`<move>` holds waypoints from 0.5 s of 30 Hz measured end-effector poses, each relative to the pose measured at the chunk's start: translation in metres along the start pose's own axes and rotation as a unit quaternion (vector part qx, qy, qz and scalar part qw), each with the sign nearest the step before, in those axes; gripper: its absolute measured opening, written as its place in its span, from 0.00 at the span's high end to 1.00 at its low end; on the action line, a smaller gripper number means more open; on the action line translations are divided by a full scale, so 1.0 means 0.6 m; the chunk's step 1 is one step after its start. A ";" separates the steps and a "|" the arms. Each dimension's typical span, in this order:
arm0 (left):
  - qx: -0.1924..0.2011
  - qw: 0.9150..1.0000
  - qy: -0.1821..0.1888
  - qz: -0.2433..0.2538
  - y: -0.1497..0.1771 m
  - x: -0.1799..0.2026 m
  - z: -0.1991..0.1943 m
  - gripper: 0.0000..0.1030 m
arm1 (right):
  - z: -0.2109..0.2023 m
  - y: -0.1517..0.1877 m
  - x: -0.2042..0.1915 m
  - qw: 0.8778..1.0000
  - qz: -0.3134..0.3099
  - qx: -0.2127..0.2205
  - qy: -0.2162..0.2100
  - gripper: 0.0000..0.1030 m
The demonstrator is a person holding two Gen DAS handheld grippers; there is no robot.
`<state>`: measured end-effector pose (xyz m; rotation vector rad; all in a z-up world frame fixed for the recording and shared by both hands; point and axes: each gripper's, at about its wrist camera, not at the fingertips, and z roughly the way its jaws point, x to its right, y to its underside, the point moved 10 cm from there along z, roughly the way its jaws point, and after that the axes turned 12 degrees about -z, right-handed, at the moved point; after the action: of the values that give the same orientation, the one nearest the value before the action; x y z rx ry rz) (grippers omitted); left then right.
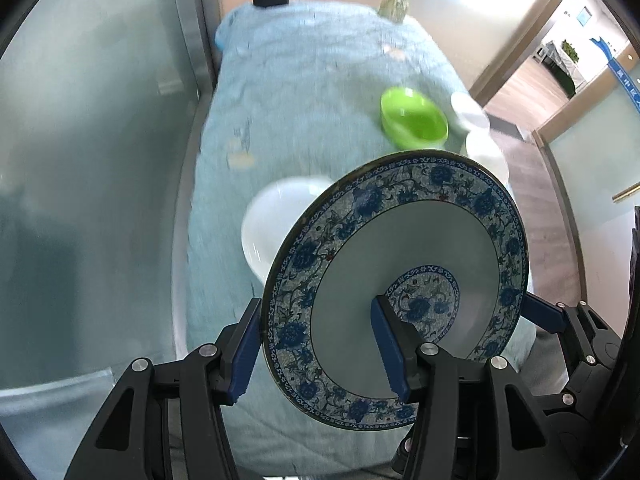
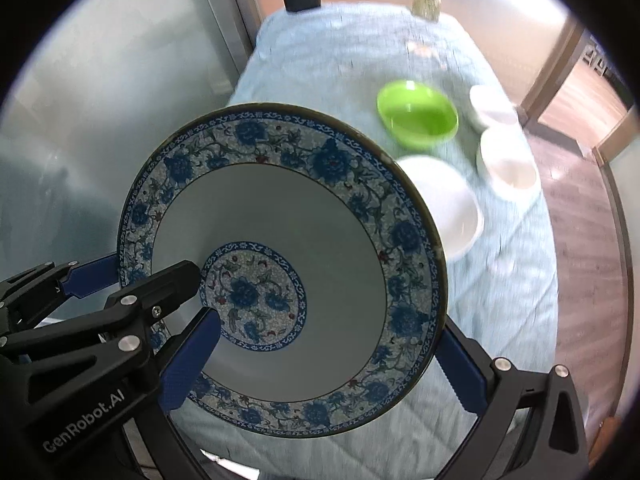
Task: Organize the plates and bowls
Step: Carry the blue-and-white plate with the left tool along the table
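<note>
The blue-patterned plate (image 1: 400, 280) is being held tilted in the air over the teal-clothed table (image 1: 304, 92), its face turned toward the cameras. It is being clamped at one rim by the left gripper (image 1: 316, 352) and at the opposite rim by the right gripper (image 2: 320, 364). The green bowl (image 1: 414, 118) and white bowls (image 2: 506, 160) are sitting empty beyond.

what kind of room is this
Probably an office or lobby dressed as a dining spot: frosted glass partition wall, table under a pale blue cloth, glass vase of flowers.
</note>
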<state>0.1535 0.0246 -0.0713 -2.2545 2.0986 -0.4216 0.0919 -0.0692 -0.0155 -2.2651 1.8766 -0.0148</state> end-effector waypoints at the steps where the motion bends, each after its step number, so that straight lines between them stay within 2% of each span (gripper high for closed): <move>1: -0.007 1.000 -0.002 0.001 0.018 -0.001 0.008 0.51 | 0.002 0.015 0.000 1.000 0.002 -0.005 -0.002 0.00; 4: -0.027 1.000 -0.005 -0.001 0.059 -0.004 0.036 0.51 | 0.033 0.057 0.002 0.999 0.009 -0.034 -0.008 0.00; 8: -0.051 0.999 -0.007 -0.006 0.100 -0.010 0.072 0.51 | 0.072 0.086 0.005 0.998 0.015 -0.062 -0.013 0.00; 15: -0.083 0.996 -0.012 -0.008 0.095 -0.038 0.150 0.52 | 0.144 0.104 0.002 0.994 0.022 -0.103 -0.028 0.00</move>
<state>0.1164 0.0275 -0.1736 -2.3503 2.1812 -0.2278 0.0429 -0.0686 -0.1105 -2.3252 1.9804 0.2569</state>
